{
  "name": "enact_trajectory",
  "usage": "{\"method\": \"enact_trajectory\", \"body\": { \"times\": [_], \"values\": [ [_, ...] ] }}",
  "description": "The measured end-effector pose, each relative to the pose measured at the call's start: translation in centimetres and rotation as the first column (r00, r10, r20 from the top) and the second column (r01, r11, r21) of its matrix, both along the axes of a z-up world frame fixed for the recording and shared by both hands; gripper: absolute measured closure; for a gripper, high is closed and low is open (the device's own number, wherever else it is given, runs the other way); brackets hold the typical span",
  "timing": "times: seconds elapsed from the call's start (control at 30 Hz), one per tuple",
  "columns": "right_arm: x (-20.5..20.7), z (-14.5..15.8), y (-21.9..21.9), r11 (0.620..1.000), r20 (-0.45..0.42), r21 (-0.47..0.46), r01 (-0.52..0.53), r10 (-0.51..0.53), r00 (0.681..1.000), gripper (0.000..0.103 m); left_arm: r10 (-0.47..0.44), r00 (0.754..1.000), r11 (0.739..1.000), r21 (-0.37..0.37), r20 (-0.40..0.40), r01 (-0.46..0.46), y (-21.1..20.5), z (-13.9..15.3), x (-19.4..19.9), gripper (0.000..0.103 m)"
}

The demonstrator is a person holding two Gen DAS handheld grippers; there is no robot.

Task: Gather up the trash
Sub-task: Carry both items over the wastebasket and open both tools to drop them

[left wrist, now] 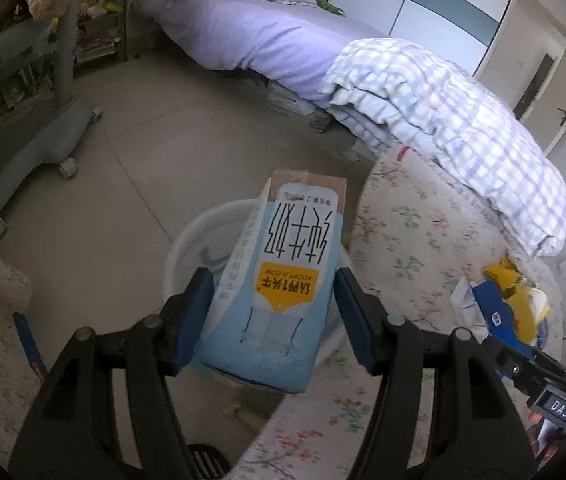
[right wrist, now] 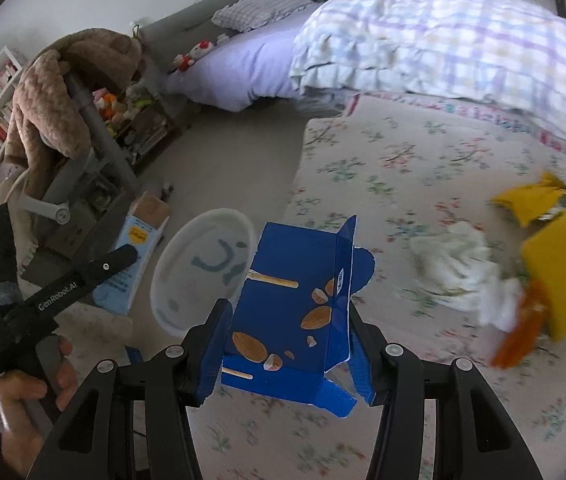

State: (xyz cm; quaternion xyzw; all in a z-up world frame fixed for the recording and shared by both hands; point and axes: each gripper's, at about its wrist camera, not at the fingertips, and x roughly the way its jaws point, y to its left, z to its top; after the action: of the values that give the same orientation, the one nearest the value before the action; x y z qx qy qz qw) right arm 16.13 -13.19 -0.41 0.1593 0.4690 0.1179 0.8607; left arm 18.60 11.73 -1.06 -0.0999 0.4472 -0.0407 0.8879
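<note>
Left wrist: my left hand-held gripper point(left wrist: 271, 312) clamps the milk carton point(left wrist: 279, 280) above the bin point(left wrist: 187, 248) at twelve o'clock, ready to drop; my right hand-held gripper point(right wrist: 287, 340) clamps a blue box point(right wrist: 295, 312).

Right gripper point(right wrist: 287, 344) clamping blue carton point(right wrist: 295, 316), white bin point(right wrist: 203, 268) beyond, floral bedspread point(right wrist: 403, 184)

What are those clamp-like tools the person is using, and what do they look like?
Each is a hand-held gripper: the left gripper and right gripper have black plastic linkage arms with silver rivets and two blue padded fingers. One handle bears white lettering, "GenRobot.AI". No sleeve shows clearly.
</note>
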Motion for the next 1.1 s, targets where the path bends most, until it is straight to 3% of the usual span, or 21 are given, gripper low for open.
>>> {"method": "enact_trajectory", "body": {
  "times": [0.1,0.27,0.53,0.87,0.97,1.03,1.1],
  "values": [
    [0.9,-0.4,1.1,1.000,-0.005,0.006,-0.015,0.015,1.000,0.049,0.054,0.998,0.998,0.024,-0.029,-0.054,1.1,-0.2,0.2,0.018],
    [2.0,-0.6,2.6,0.999,-0.005,0.009,-0.040,0.040,0.999,0.049,0.174,0.984,0.983,0.068,-0.035,-0.172,3.2,0.0,-0.7,0.007],
    [4.8,-1.2,6.2,0.996,-0.011,0.008,-0.090,0.090,0.996,0.049,0.241,0.969,0.955,0.193,-0.059,-0.226,5.6,-0.6,-1.6,0.003],
    [7.2,-1.7,10.2,0.990,0.002,-0.015,-0.137,0.137,0.991,0.048,0.244,0.967,0.947,0.231,-0.069,-0.223,6.6,-0.7,-2.0,0.003],
    [7.6,-1.3,10.6,0.989,0.021,-0.001,-0.145,0.145,0.989,0.041,0.243,0.967,0.943,0.251,-0.077,-0.217,6.5,-0.9,-2.2,0.003],
    [7.5,-1.0,10.4,0.991,0.023,-0.002,-0.135,0.135,0.991,0.026,0.242,0.966,0.942,0.258,-0.085,-0.213,6.4,-1.0,-2.3,0.003],
    [7.3,-0.6,9.9,0.993,0.027,-0.003,-0.118,0.118,0.993,0.023,0.238,0.967,0.943,0.260,-0.090,-0.208,6.4,-1.0,-2.5,0.003]
  ]
}}
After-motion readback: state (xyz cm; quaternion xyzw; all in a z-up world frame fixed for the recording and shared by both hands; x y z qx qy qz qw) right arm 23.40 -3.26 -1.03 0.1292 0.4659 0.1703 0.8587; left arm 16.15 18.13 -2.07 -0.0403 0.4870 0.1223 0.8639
